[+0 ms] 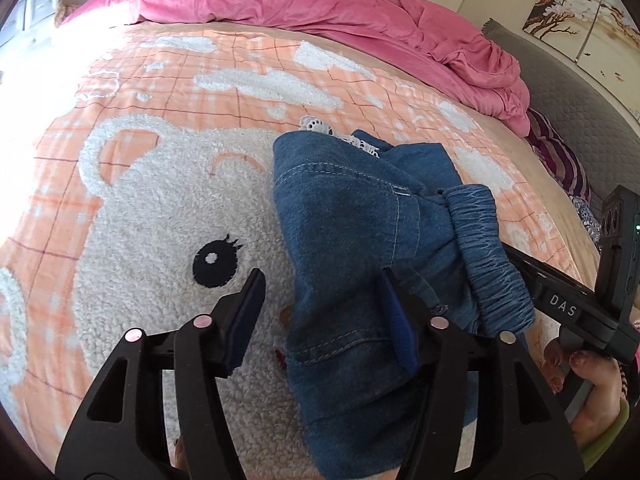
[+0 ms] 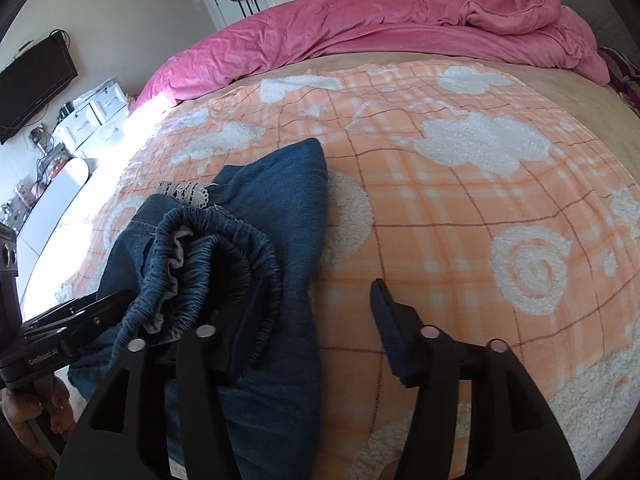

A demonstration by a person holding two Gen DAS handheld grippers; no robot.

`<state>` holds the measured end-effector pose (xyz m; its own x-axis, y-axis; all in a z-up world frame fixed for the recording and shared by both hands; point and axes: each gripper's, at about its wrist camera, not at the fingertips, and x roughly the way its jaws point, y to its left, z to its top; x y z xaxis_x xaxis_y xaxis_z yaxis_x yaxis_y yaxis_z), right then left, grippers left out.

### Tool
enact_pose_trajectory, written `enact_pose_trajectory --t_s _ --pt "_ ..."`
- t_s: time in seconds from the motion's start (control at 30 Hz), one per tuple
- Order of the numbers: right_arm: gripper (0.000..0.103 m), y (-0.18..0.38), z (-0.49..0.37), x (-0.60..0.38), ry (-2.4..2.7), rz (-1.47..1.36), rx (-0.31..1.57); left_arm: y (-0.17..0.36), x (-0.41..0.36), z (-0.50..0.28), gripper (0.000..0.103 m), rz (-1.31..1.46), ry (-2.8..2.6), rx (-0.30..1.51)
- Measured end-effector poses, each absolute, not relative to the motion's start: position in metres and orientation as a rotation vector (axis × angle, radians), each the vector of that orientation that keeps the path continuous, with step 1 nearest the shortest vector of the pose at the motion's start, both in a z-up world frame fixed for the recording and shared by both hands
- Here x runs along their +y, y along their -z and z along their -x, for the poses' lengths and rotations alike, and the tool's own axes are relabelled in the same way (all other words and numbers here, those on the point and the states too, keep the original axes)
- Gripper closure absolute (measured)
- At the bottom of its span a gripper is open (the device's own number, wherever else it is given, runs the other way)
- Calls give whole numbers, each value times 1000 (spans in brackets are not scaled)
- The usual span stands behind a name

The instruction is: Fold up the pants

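Pants: small blue denim pants (image 1: 352, 232) lie bunched on the bed, folded over on themselves; elastic waistband (image 1: 488, 256) rolled up on the right gripper's side, a strip of white lace trim (image 1: 320, 126) at the far end.
Pants vs. tools: the heap sits between the two grippers. In the left wrist view it lies over and around the right-hand finger; in the right wrist view the waistband (image 2: 208, 264) is piled against the left-hand finger.
Surface: orange plaid blanket (image 1: 200, 92) with fleecy white clouds and a large white bear face (image 1: 160, 240) (the pants cover part of the bear's face).
Around: crumpled pink duvet (image 1: 320, 4) along the far edge of the bed; white cabinets and a flower painting (image 1: 572, 0) beyond; a dark screen (image 2: 32, 80) on the wall in the right wrist view.
In the way: denim rests against the inner finger of each gripper.
Left gripper (image 1: 320, 300): jaws stand apart, about half spread; no pinch on the cloth, though denim touches one finger.
Right gripper (image 2: 312, 312): jaws likewise apart, nothing clamped; far finger over bare blanket.
Hand: fingers (image 1: 580, 364) of the person's right hand wrap the other gripper's handle.
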<state>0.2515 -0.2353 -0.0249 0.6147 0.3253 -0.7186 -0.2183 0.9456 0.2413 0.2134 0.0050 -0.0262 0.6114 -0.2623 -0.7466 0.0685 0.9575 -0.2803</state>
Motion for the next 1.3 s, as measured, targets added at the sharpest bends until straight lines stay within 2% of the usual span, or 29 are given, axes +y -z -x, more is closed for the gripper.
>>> enact_pose_trajectory --t_s 0.07,0.13,0.2,0.3,0.37,0.43,0.63,0.87,1.3 --pt "46 23 -248 -238 -307 -134 843 25 7 -209 43 235 188 895" --pt "39 21 -244 -242 -301 -137 828 23 10 -204 38 235 190 893" --pt "39 17 -238 -245 -298 -146 808 20 12 -198 34 231 185 889" --pt "24 10 -228 -247 -291 -131 777 16 14 -190 29 220 170 877" --pt "24 5 -223 -246 -296 -121 757 13 14 -184 27 213 164 869" --pt "17 0 -216 -246 -299 -120 736 11 15 -176 23 217 165 864" --pt "10 -11 -193 -244 -303 -101 673 7 14 -150 15 189 151 839" --pt "7 -10 -161 -242 -266 -53 641 3 7 -121 10 147 135 806" --pt "5 -17 -109 -251 -213 -22 562 -11 -5 -63 10 85 111 721"
